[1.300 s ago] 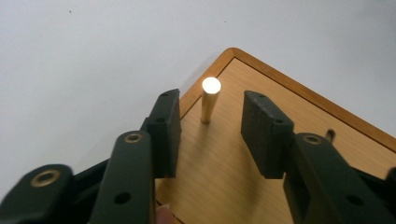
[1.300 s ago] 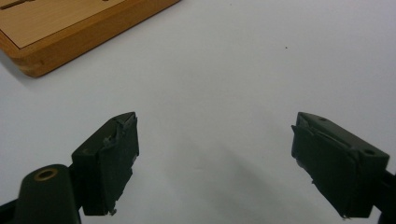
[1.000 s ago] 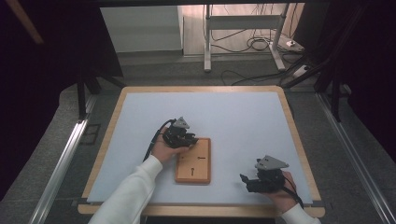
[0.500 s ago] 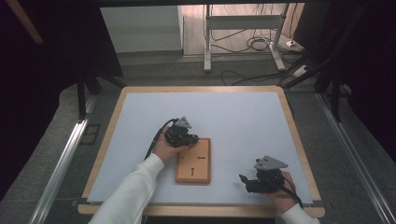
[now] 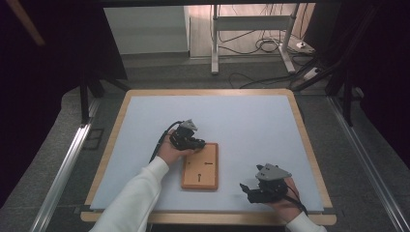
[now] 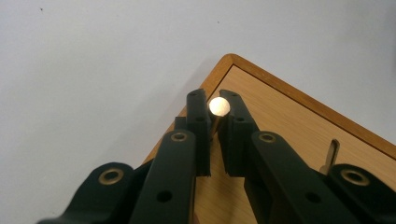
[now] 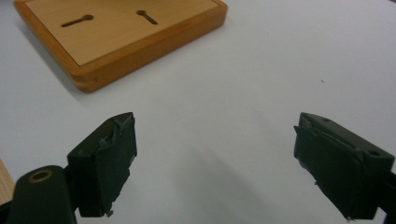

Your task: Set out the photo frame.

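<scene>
A flat wooden board lies on the white mat, with two keyhole-shaped slots in its top. My left gripper rests at the board's far left corner. In the left gripper view its jaws have just been closing and now stand shut on a thin pin with a pale round head. A second thin pin stands in the board to the right. My right gripper hovers low over the mat to the board's right, jaws wide open with nothing between them.
The white mat covers a table with a wooden rim. Bare mat lies beyond the board and between the two hands. Past the table stand a metal frame and cables on the floor.
</scene>
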Demonstrator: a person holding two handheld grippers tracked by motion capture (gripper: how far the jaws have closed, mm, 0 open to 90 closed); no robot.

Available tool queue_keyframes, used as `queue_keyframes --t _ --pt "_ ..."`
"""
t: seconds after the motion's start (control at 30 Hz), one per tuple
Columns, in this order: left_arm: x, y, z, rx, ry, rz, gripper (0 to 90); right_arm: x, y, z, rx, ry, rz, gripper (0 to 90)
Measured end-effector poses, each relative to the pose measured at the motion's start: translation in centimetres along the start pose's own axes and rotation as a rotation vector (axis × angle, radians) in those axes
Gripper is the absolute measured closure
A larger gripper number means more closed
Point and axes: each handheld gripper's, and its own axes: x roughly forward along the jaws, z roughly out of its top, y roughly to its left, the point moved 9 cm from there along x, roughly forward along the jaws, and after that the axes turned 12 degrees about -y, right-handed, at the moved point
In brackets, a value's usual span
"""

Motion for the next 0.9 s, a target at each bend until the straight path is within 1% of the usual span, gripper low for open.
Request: queue_keyframes --t 0.1,0.2,0.27,0.53,0.63,0.7,0.73,0.77,0.83,0.9 --pt "0.0 0.1 0.0 -0.011 0.006 -0.009 83.7 0.2 0.9 0.5 -0.025 -0.010 0.007 12.7" --pt "0.0 0.1 0.0 -0.017 0.010 -0.019 83.6 0.6 1.8 0.8 -0.069 -0.001 0.015 12.6" --pt "0.0 0.2 0.0 -0.022 0.014 -0.024 83.6 0.9 2.2 0.9 -0.088 0.003 0.022 12.5" --pt "0.0 0.4 0.1 -0.042 0.020 -0.052 83.4 2.1 3.8 1.4 -0.122 0.013 0.048 11.3" --pt "0.0 0.5 0.2 -0.050 0.029 -0.059 83.4 2.8 4.9 1.8 -0.136 0.018 0.061 8.7" --pt "0.0 0.5 0.2 -0.059 0.032 -0.067 83.3 3.4 5.8 2.2 -0.169 0.021 0.066 8.1" --pt "0.0 0.6 0.2 -0.064 0.034 -0.071 83.3 3.6 6.0 2.3 -0.182 0.023 0.066 8.1" --pt "0.0 0.6 0.3 -0.067 0.035 -0.073 83.2 4.0 6.3 2.4 -0.204 0.024 0.062 8.1" --pt "0.0 0.6 0.3 -0.071 0.038 -0.077 83.1 4.7 6.5 2.4 -0.239 0.029 0.056 8.1" --pt "0.0 0.6 0.3 -0.073 0.040 -0.078 83.1 5.5 6.9 2.4 -0.250 0.039 0.062 8.0"
